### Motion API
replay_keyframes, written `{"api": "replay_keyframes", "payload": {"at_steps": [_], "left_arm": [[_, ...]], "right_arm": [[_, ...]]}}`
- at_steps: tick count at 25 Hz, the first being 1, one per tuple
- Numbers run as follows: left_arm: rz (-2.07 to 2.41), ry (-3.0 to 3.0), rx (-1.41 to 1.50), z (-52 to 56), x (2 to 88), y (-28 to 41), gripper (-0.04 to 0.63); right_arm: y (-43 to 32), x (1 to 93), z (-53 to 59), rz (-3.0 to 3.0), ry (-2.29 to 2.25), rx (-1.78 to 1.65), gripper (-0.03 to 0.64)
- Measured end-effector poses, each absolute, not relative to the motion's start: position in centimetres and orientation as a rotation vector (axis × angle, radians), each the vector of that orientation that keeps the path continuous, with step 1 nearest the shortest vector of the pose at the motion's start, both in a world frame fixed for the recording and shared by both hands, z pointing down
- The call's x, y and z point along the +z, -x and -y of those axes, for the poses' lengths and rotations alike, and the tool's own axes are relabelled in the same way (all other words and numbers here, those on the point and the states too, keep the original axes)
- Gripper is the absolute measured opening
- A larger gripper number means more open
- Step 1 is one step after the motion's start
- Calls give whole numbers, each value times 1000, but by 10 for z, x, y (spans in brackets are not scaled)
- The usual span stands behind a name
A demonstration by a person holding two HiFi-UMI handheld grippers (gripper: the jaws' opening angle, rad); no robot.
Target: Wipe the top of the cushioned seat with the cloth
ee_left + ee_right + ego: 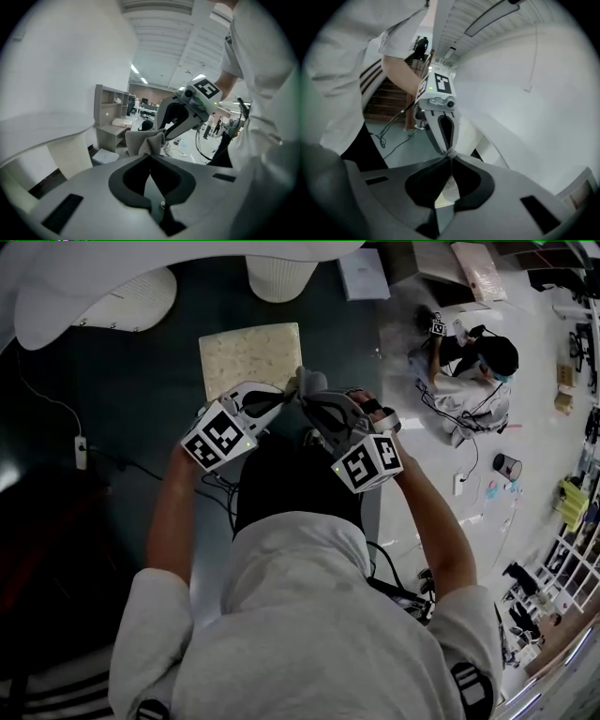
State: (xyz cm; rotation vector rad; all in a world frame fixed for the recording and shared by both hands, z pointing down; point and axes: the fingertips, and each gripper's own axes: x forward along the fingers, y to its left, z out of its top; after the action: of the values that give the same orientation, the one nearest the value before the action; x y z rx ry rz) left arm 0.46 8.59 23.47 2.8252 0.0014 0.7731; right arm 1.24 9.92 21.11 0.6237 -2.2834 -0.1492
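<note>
My left gripper [284, 397] and right gripper [311, 405] meet tip to tip. Both have their jaws pressed together on the grey cloth [309, 382], which bunches up between them. The cloth sits over the near right corner of the cushioned seat [246, 354], and seems to be held above it rather than lying on it. I judge the wiping not yet begun: the cloth has to come down flat and sweep the whole seat top.
</note>
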Motion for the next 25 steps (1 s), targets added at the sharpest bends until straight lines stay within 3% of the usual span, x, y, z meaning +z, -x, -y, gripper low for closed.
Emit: {"api": "replay_keyframes", "payload": {"at_steps": [10,17,25], "left_arm": [[425,-2739,834,-21,384,-18,18],[424,-2707,1033,-11,483,-17,17],[563,-2577,1002,13,535,-22,18]], "right_arm": [[-44,376,-30,2252,-998,213,26],[-46,484,-17,2300,-1046,491,26],[-52,533,4,2249,-985,477,26]]}}
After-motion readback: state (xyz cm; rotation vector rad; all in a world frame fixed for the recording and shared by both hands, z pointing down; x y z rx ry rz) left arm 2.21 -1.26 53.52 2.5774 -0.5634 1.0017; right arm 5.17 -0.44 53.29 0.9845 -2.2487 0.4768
